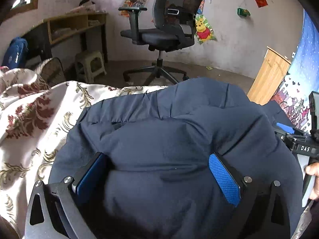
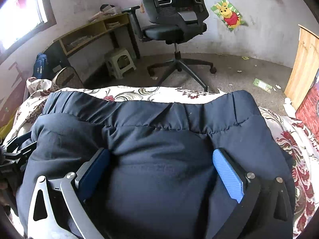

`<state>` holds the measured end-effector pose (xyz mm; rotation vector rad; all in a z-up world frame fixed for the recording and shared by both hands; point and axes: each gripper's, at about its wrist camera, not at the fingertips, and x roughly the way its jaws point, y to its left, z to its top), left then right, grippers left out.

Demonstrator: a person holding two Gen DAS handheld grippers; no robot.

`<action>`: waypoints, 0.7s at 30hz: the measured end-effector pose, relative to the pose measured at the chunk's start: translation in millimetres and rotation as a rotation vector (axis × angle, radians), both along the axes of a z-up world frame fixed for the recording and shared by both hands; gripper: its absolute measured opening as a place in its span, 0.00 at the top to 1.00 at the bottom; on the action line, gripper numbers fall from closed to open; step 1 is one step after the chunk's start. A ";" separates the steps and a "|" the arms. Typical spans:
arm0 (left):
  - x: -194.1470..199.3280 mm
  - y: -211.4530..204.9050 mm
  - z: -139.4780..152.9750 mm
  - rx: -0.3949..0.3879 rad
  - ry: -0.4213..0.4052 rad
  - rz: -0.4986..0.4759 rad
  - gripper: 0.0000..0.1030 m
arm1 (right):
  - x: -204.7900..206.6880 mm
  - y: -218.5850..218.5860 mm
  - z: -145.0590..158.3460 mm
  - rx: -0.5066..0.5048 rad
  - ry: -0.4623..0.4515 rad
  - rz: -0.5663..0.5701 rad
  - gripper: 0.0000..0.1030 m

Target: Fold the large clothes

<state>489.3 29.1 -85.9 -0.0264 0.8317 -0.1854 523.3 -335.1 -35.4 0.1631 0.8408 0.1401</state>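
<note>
A large navy padded jacket (image 1: 179,131) lies bunched on a floral bedspread (image 1: 30,119). My left gripper (image 1: 157,159) is open, its blue pads (image 1: 224,179) wide apart with a thick fold of the jacket bulging between them. In the right wrist view the same jacket (image 2: 159,139) spreads across the bed, its elastic hem toward the far edge. My right gripper (image 2: 161,155) is also open, its pads (image 2: 228,177) straddling a mound of the fabric. The right gripper's body shows at the right edge of the left wrist view (image 1: 299,141).
A black office chair (image 2: 175,20) stands on the carpet beyond the bed. A wooden desk (image 2: 89,31) and a pale plastic stool (image 2: 119,61) are at the far left. A wooden cabinet (image 2: 305,65) stands at the right. The bedspread (image 2: 299,149) surrounds the jacket.
</note>
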 end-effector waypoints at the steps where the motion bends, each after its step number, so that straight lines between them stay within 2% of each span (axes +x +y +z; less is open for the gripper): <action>1: 1.1 0.0 -0.5 -0.003 0.001 -0.001 0.00 | 0.1 0.1 -2.1 0.005 -0.001 0.000 0.01; 21: -1.4 2.8 -6.7 -0.031 -0.006 -0.008 0.00 | -2.7 -3.9 -9.3 0.031 -0.016 -0.001 0.01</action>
